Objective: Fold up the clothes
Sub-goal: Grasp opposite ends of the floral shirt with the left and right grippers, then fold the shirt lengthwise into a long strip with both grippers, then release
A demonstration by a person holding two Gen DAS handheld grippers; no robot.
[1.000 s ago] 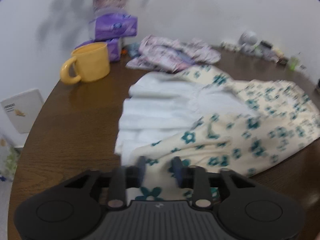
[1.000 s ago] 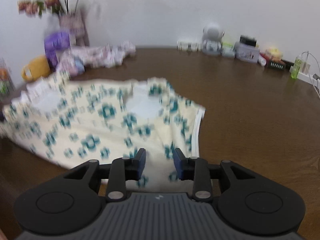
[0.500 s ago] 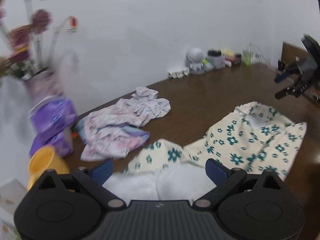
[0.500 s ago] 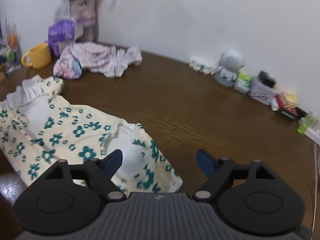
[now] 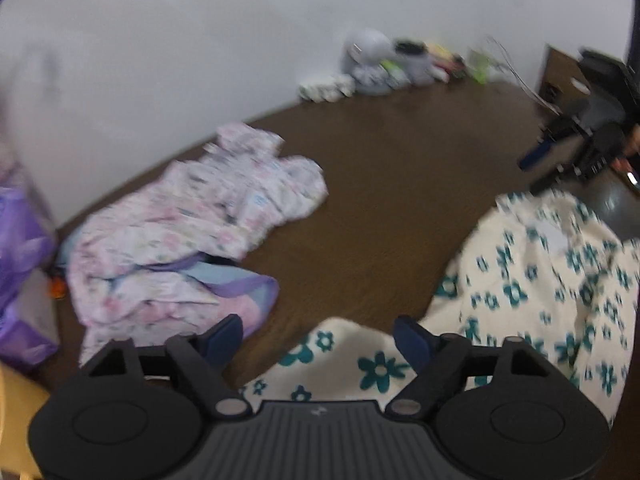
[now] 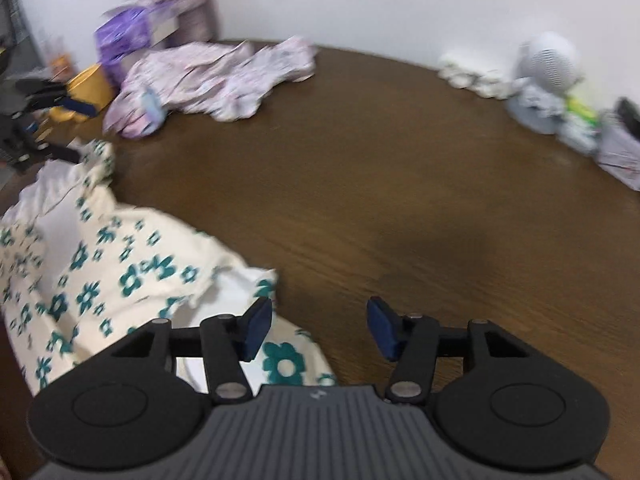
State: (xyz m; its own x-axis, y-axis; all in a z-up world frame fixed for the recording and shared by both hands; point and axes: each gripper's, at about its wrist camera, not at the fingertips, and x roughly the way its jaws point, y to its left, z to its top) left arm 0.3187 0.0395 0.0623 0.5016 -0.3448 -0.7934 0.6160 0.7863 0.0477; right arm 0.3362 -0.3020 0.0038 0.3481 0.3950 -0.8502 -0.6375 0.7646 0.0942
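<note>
1. The left gripper (image 5: 318, 338) is above the near edge of the cream garment with teal flowers (image 5: 532, 280); its fingers stand wide, are closing, and clasp nothing.
2. The right gripper (image 6: 319, 330) has fingers apart, closing, over a corner of the same garment and bare table (image 6: 400, 184); nothing is gripped.
3. The garment lies loosely spread on the table.
4. Only the left wrist view shows the right gripper at the far right edge.
5. Only the right wrist view shows the yellow mug (image 6: 90, 88) and purple packets (image 6: 124, 36).
6. The crumpled pink garment (image 5: 192, 236) appears in both views.
</note>
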